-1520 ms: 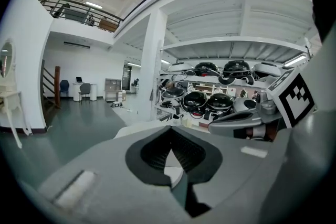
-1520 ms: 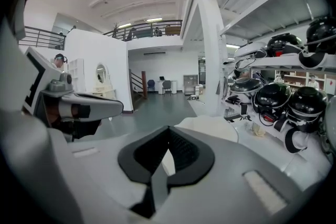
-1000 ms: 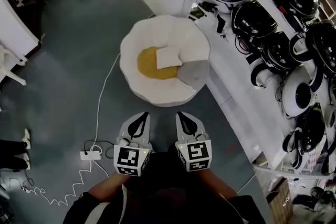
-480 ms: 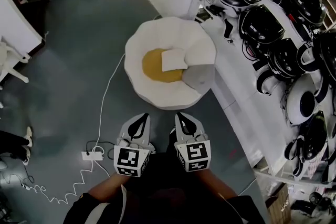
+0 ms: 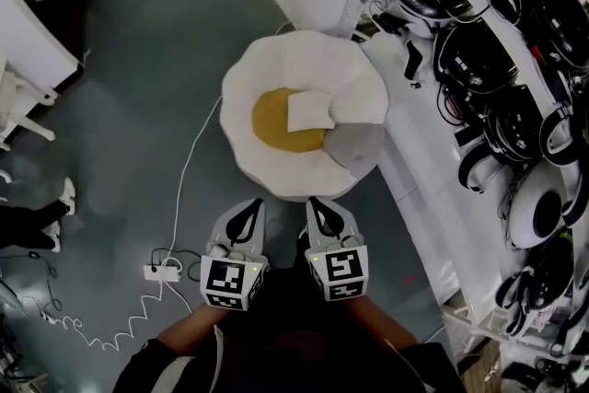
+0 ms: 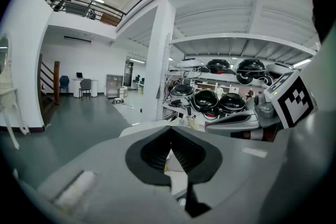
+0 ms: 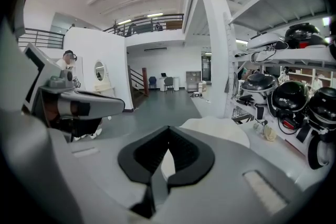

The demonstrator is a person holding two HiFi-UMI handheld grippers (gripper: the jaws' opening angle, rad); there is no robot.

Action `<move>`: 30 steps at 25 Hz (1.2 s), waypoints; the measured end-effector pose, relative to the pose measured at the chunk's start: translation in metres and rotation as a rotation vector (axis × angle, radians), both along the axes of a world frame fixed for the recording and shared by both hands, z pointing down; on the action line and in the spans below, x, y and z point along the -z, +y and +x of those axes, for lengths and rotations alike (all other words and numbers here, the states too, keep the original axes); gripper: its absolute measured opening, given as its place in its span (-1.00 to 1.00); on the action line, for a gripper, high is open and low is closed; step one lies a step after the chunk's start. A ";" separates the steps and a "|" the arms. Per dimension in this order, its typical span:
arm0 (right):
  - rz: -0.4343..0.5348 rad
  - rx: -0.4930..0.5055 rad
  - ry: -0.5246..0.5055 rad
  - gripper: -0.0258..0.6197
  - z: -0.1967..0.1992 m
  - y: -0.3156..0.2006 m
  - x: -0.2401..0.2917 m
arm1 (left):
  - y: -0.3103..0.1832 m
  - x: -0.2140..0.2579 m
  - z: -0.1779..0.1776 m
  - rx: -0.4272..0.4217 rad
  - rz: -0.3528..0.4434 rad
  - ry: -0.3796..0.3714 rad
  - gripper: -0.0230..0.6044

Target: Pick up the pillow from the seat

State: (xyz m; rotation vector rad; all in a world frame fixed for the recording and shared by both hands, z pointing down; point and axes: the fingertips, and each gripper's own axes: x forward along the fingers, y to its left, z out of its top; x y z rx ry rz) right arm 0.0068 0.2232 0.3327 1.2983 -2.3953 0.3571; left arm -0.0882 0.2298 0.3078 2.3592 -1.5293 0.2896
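Grey floor (image 5: pixel 138 106): one seat (image 5: pixel 276 64), one white pillow (image 5: pixel 309 112) inside.

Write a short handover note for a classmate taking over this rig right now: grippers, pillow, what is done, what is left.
Left gripper: shut, empty, short of the chair.
Right gripper: shut, empty, beside it.
Things: the pillow, white, lies on the yellow seat, beside a grey cushion.
Done: nothing gripped yet.
To do: reach in, open, grip the pillow, lift it.
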 end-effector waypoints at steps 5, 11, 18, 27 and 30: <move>-0.020 0.024 0.004 -0.92 0.015 -0.044 -0.011 | -0.047 -0.011 0.022 0.000 -0.005 -0.002 -0.92; -0.052 0.059 0.000 -0.92 0.035 -0.091 -0.021 | -0.098 -0.012 0.050 0.010 -0.030 -0.009 -0.92; -0.063 0.097 -0.007 -0.92 0.057 -0.141 -0.021 | -0.146 -0.005 0.075 0.038 -0.027 -0.024 -0.92; -0.089 0.088 0.001 -0.92 0.083 -0.182 -0.029 | -0.186 -0.008 0.097 0.031 -0.031 -0.057 -0.92; -0.108 0.066 0.010 -0.92 0.086 -0.196 -0.036 | -0.205 -0.008 0.092 0.034 -0.021 -0.056 -0.92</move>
